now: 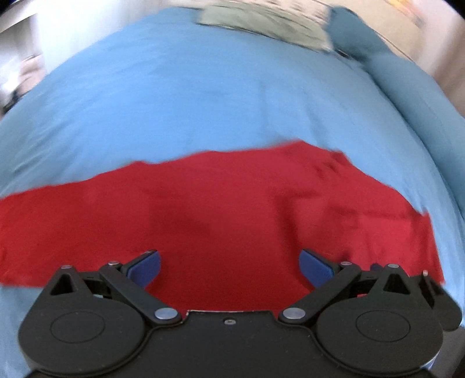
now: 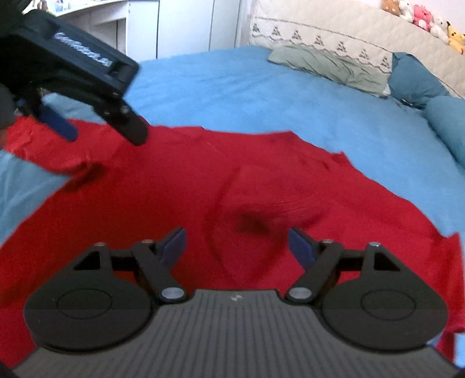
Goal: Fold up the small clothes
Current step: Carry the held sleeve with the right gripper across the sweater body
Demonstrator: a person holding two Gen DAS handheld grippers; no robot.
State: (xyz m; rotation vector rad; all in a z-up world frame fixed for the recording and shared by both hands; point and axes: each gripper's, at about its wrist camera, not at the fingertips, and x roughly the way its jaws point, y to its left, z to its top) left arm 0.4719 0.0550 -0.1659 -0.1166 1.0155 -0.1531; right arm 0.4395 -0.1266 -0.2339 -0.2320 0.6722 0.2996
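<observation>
A red garment (image 2: pixel 203 180) lies spread flat on a blue bed sheet (image 2: pixel 247 87). It also shows in the left wrist view (image 1: pixel 218 203), blurred by motion. My right gripper (image 2: pixel 237 244) is open and empty, hovering just above the garment's middle. My left gripper (image 1: pixel 229 266) is open and empty over the garment. In the right wrist view the left gripper (image 2: pixel 101 128) hangs above the garment's far left part, near a sleeve, with its fingers apart.
A grey-green pillow (image 2: pixel 328 67) and a dark blue pillow (image 2: pixel 412 78) lie at the head of the bed. A quilted headboard (image 2: pixel 334 32) with plush toys (image 2: pixel 421 17) stands behind. White furniture (image 2: pixel 139 29) stands beyond the bed's far left.
</observation>
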